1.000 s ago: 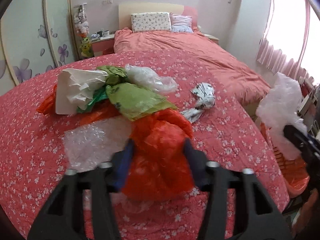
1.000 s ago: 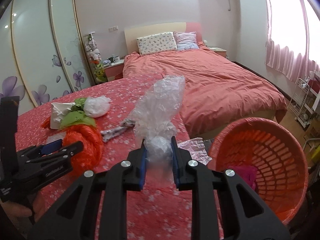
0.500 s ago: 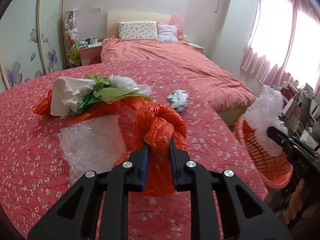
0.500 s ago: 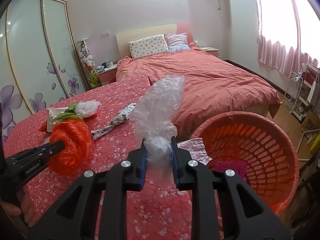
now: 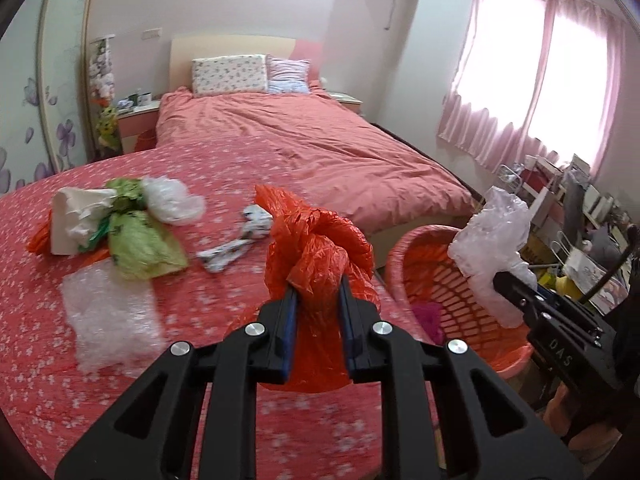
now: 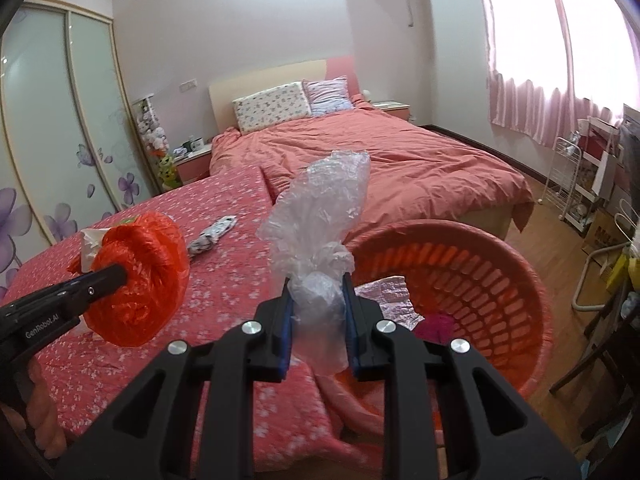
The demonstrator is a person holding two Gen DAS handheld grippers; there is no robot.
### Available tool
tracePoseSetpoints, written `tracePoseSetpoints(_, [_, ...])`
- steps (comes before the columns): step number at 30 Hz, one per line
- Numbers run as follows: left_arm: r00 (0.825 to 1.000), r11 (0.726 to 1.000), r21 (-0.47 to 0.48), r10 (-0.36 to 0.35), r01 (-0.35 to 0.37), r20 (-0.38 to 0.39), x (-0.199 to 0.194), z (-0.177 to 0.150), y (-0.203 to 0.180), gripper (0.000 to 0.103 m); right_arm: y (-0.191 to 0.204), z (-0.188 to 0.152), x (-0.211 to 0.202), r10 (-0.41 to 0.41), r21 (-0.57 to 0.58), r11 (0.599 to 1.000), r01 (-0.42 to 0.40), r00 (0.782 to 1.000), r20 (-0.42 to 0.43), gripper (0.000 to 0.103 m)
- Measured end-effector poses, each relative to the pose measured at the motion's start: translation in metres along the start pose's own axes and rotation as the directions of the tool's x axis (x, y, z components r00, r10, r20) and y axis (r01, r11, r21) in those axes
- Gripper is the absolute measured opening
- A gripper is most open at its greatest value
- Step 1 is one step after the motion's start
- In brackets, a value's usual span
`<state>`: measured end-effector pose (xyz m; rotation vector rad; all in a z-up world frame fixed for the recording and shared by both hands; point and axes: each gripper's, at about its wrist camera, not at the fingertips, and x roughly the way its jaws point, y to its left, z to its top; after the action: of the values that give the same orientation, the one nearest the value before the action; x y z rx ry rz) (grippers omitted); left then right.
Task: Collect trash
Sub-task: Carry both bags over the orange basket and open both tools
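A: Trash first: your left claw point(image 5: 318, 312) is clamped on the orange bag point(image 5: 316, 256), lifted off the quilt point(image 5: 48, 360). Your right claw point(image 6: 318, 312) pinches the clear bag point(image 6: 320, 216).

B: Where's the basket point(image 6: 532, 280)?

A: Just right of your right claw and below it; further right of your left one. You're mid-carry, I'd judge. Next, bring each bag over the rim, then let go.

B: And after?

A: More scraps point(image 5: 120, 220) lie up-left of your left claw.
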<state>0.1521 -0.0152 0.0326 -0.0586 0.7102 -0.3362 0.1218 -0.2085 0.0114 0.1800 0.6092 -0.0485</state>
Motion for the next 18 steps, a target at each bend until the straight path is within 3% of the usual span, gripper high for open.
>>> tracePoseSetpoints(18, [0.987,0.984,0.07,-0.162,0.162,-0.016,0.035,0.008,-0.072,0.019,-0.067,-0.006,-0.008,-0.1,0.08,0.992,0.098,0.995,0.025,0.022])
